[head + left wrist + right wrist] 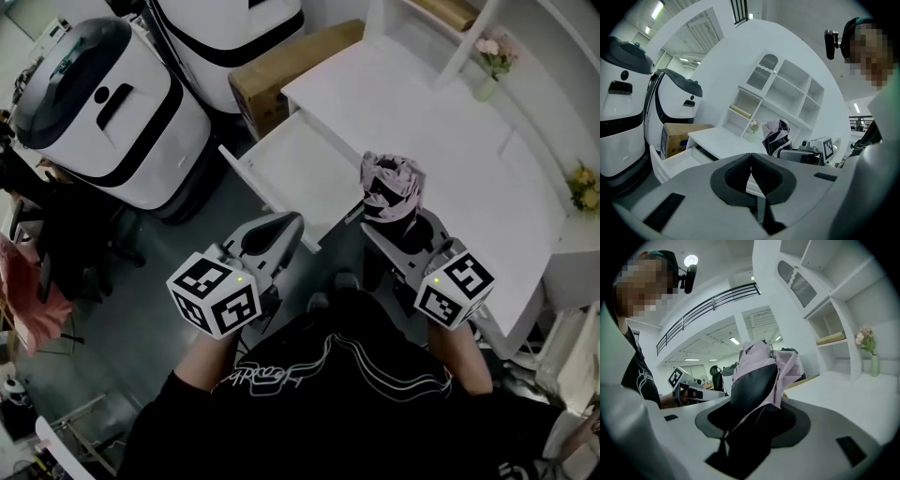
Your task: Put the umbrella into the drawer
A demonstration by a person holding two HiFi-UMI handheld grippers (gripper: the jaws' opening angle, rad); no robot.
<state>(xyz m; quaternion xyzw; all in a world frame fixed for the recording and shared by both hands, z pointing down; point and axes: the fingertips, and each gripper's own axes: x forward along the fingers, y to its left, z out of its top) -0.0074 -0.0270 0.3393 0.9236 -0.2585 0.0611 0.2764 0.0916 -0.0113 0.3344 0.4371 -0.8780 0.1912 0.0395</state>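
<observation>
Left gripper (pixel 284 228), jaws pressed together on nothing, hovers just short of the open drawer (pixel 300 164). Right gripper (pixel 396 223), clamped on the folded pink-and-black umbrella (pixel 392 186), holds it upright just beside the drawer's near right end. Beyond the drawer lie the white desk (pixel 422 117) and, farther off, a flower vase (pixel 486 89).

Place: a robotics lab is suggested | evidence: white robots (pixel 103 122), cardboard box (pixel 281 67), white desk (pixel 431 141) and mezzanine railing (pixel 712 303) are seen

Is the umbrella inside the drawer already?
No, the umbrella is clamped in the right gripper, outside the open drawer.
</observation>
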